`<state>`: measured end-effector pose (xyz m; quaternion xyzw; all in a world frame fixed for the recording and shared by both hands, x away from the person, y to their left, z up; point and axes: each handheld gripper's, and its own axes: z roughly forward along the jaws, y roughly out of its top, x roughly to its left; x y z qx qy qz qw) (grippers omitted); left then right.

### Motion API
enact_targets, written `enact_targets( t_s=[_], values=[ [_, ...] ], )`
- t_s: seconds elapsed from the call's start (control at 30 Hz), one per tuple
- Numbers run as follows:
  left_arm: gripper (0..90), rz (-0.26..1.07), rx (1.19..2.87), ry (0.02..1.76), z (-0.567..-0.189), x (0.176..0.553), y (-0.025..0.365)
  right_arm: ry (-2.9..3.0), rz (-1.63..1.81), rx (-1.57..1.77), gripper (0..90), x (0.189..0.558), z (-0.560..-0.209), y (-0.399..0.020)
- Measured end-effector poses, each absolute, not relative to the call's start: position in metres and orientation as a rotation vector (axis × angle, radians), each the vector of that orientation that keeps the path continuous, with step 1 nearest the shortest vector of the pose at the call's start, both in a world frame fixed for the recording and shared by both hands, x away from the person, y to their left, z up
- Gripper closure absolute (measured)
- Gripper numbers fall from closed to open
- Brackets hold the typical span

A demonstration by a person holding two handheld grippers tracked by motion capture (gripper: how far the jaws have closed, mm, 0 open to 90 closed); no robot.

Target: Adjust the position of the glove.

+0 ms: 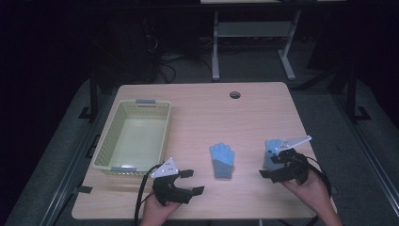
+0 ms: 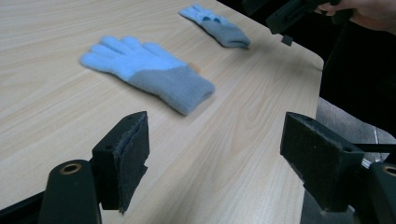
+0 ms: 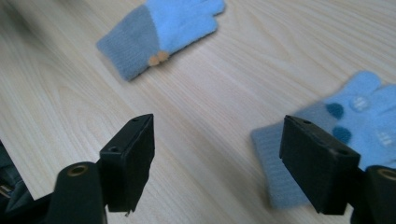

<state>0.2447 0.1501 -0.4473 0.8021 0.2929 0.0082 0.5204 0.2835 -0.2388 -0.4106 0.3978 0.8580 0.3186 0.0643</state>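
Left gripper (image 1: pixel 192 181): held low over the near edge of the table (image 1: pixel 244 117), its jaws spread wide with bare wood between them; nothing is gripped or touched.

Right gripper (image 1: pixel 269 166): held at the table's near right side, jaws likewise set wide apart and empty; in the right gripper view one jaw is seen hanging just over the cuff of the nearer glove, though contact cannot be confirmed.

First glove (image 1: pixel 221 160): a blue glove with a grey cuff, laid flat near the middle of the table between the two grippers, fingers pointing away from the person; a small orange tab is seen at the cuff.

Second glove (image 1: pixel 271 151): a matching glove, laid flat just beside the right gripper; dark and pale grip dots are seen on it.

Basket (image 1: pixel 107 141): a pale green basket, placed at the table's left, well apart from both gloves.

Writing: no readable brand or lettering is made out on the gloves or basket.
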Motion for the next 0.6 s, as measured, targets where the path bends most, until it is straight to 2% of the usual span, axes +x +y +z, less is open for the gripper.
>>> enact_targets(
  t_s=[0.6],
  values=[
    [23.7, 0.025, 1.917, 0.692, -0.446, 0.244, 0.149, 2.592, 0.890, 1.264, 29.5, 0.311, -0.396, -0.258]
  ],
)
